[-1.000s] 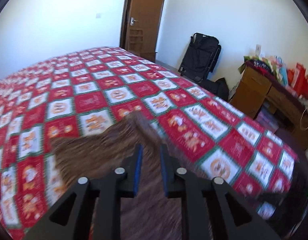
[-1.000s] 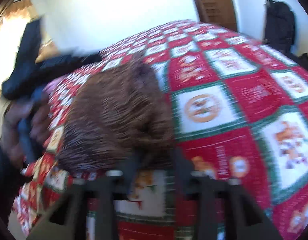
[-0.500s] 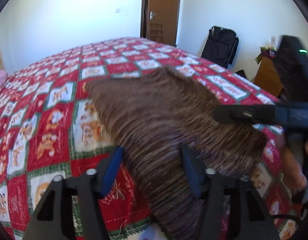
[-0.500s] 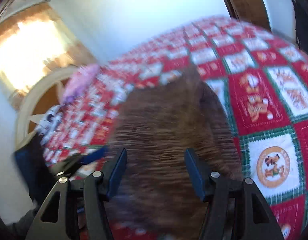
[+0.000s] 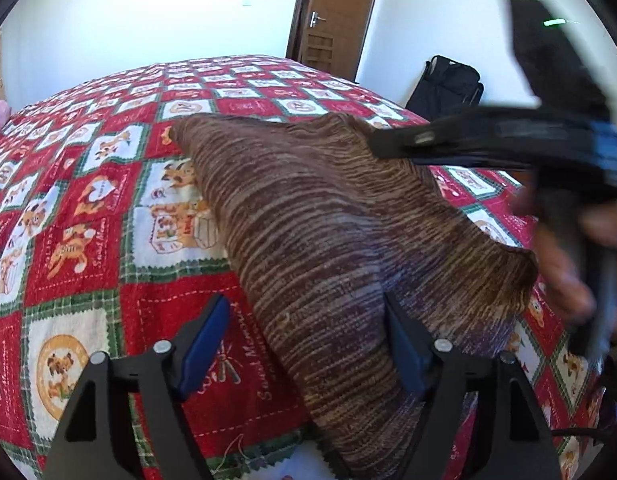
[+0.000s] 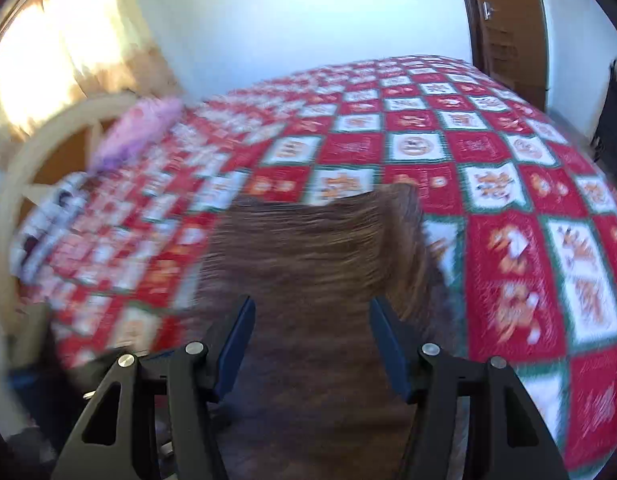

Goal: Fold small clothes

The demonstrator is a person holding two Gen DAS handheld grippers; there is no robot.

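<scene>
A brown striped knit garment (image 5: 328,248) lies on the red, white and green patchwork bedspread (image 5: 88,208). My left gripper (image 5: 304,320) is open just above its near end, with the cloth running between the jaws. My right gripper (image 6: 310,320) is open over the same garment (image 6: 308,264), which looks blurred in the right wrist view. The right gripper also shows in the left wrist view (image 5: 488,140), held in a hand over the garment's far right edge.
A brown door (image 5: 332,16) and a black bag (image 5: 444,84) stand beyond the bed. A pink thing (image 6: 140,124) and a pale curved headboard (image 6: 48,136) lie at the bed's left end, next to a bright curtain (image 6: 48,60).
Both grippers were shut on the garment a second ago and have since opened and let it go. The garment now lies on the bedspread. Both views have swung left.
</scene>
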